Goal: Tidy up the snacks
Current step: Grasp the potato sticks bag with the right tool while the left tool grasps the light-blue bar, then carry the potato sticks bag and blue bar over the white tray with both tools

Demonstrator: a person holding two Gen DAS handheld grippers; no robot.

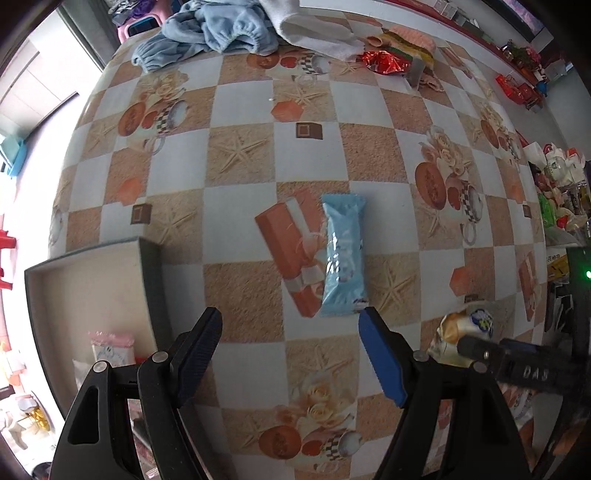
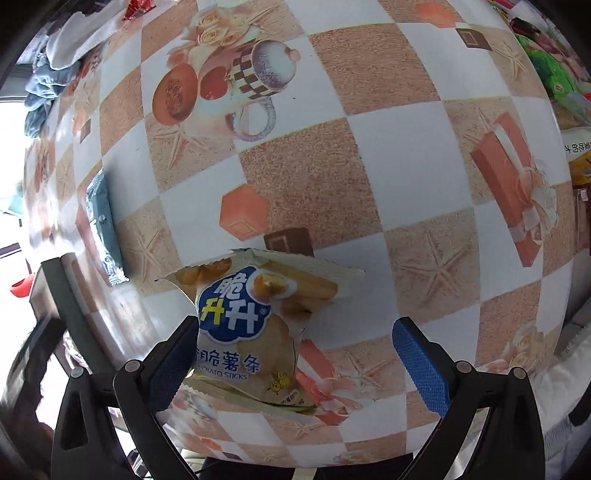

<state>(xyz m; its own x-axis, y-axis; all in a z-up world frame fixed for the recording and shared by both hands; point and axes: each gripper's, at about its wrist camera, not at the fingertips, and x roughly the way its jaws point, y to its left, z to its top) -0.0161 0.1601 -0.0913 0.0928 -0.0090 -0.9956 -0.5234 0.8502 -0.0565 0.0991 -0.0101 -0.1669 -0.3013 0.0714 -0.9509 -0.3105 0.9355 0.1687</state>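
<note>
A light blue snack packet (image 1: 343, 254) lies flat on the checked tablecloth (image 1: 243, 103), just beyond my left gripper (image 1: 290, 325). That gripper points down, open and holding nothing, and its right fingertip is near the packet's near end. A grey tray (image 1: 92, 266) at the left holds a pink-and-white packet (image 1: 110, 349). In the right wrist view a potato-sticks bag (image 2: 251, 317) sits between the fingers of my right gripper (image 2: 295, 325). The bag rests against the left pad (image 2: 173, 362), the right pad (image 2: 417, 362) is well clear of it, and the jaws stand open. The blue packet (image 2: 103, 229) shows at the left.
Blue clothing (image 1: 207, 33), a white cloth (image 1: 314, 33) and a red foil wrapper (image 1: 384, 61) lie at the far edge of the table. More snack bags (image 1: 554, 206) are piled at the right edge. The tray's wall (image 2: 66, 295) stands left of the right gripper.
</note>
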